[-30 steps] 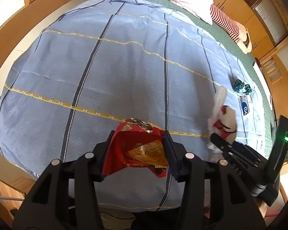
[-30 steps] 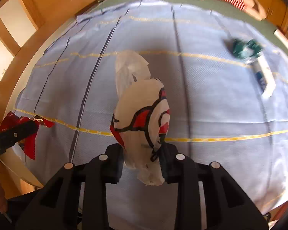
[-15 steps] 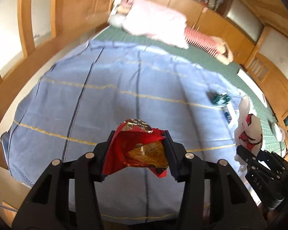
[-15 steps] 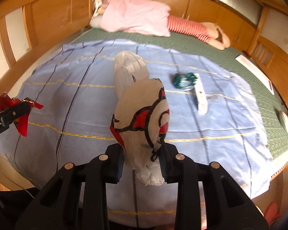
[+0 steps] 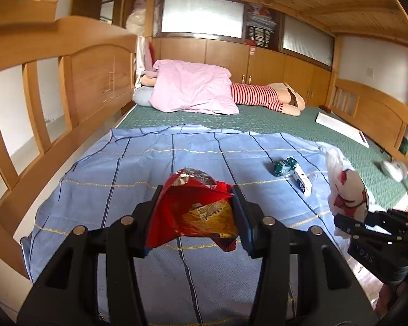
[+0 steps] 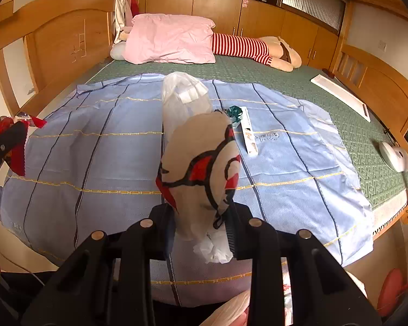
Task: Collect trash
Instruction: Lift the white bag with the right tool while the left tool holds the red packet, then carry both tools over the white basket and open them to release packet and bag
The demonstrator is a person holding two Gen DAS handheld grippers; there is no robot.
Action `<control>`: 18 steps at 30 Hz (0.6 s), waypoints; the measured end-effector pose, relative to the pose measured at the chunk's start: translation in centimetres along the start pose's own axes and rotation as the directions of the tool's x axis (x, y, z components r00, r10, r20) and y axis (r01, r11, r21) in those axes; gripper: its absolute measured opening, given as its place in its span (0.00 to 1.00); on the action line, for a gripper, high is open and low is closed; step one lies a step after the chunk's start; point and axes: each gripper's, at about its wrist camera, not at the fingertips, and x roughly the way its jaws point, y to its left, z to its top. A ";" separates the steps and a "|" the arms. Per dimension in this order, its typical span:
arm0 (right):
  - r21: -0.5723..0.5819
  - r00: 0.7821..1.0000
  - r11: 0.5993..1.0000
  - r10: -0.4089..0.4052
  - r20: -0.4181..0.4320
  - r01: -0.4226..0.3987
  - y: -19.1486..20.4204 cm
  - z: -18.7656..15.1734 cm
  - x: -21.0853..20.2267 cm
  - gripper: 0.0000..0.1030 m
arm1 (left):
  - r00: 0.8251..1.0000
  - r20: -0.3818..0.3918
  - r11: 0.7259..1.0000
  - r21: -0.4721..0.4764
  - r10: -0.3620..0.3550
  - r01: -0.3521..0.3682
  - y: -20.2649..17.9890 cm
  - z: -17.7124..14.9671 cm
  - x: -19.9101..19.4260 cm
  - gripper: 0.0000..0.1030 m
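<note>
Both grippers had tilted up since a second earlier, bringing the far wall into view. The left gripper (image 5: 195, 214) remained closed on the red snack wrapper (image 5: 195, 212); the right gripper (image 6: 201, 231) remained clamped on the white plastic bag (image 6: 198, 163), above the blue sheet (image 6: 95, 149). A green wrapper (image 5: 284, 165) and a small white box (image 5: 302, 180) lay touching on the sheet.

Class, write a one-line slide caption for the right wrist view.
Right gripper clamps a white plastic bag above the blue sheet, where a green wrapper and a white box lie.
</note>
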 end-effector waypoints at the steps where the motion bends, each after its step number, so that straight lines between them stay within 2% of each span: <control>1: 0.000 1.000 1.000 0.002 -0.001 -0.002 0.1 0.0 0.1 0.31 | 1.000 -0.003 1.000 0.008 -0.005 0.005 -0.3 -0.1 0.0 0.48; 8: 0.011 1.000 1.000 0.005 0.015 -0.005 -0.2 0.0 -0.8 0.31 | 1.000 -0.006 0.999 0.033 -0.023 0.023 -0.9 -0.4 0.0 0.48; 16: 0.021 1.000 1.000 0.014 -0.011 -0.014 -0.3 -0.5 -0.4 0.31 | 0.999 -0.022 0.998 0.050 -0.033 0.034 -1.1 -0.8 0.5 0.48; 18: 0.016 1.000 1.000 0.024 -0.004 -0.024 -0.8 -0.6 -1.1 0.31 | 0.998 -0.029 0.997 0.048 -0.055 0.056 -1.1 -0.7 0.5 0.48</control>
